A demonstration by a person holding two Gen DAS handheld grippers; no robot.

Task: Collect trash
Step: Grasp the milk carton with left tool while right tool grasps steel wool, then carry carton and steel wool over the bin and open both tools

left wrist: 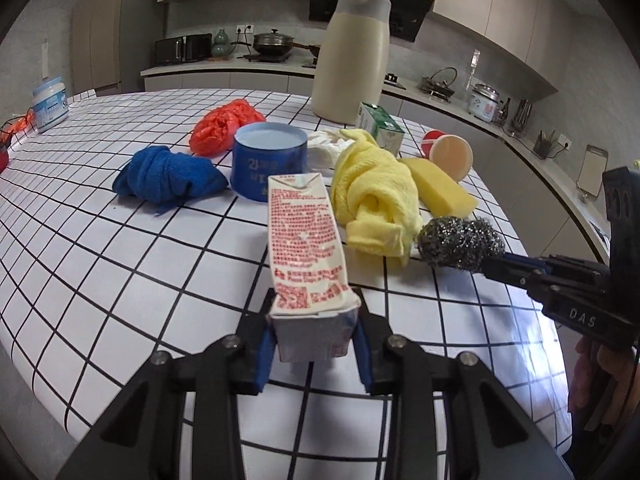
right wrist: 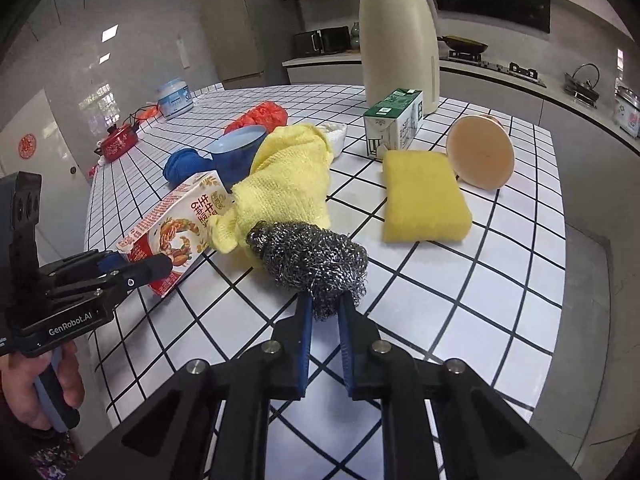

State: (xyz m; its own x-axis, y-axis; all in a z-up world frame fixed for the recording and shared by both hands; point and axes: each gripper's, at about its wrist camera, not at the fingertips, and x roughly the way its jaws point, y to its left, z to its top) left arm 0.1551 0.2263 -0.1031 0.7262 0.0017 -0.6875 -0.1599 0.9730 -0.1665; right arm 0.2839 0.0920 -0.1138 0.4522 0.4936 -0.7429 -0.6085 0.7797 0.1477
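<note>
My left gripper point(left wrist: 316, 316) is shut on the near end of a red-and-white carton point(left wrist: 304, 240) that lies on the checked table; the same carton point(right wrist: 172, 232) and left gripper point(right wrist: 140, 270) show at the left of the right wrist view. My right gripper point(right wrist: 324, 304) is shut on a steel wool scrubber point(right wrist: 310, 258), which rests against a yellow cloth point(right wrist: 284, 176). In the left wrist view the scrubber point(left wrist: 460, 242) sits at the tips of the right gripper point(left wrist: 486, 266), beside the yellow cloth point(left wrist: 376, 200).
On the table point(left wrist: 120, 280) lie a blue cloth point(left wrist: 168, 176), a blue tub point(left wrist: 268, 164), a red plastic bag point(left wrist: 226, 124), a yellow sponge point(right wrist: 424, 196), a green carton point(right wrist: 396, 122), a tipped paper cup point(right wrist: 480, 152) and a cream thermos jug point(right wrist: 396, 36). The table edge runs close on the right.
</note>
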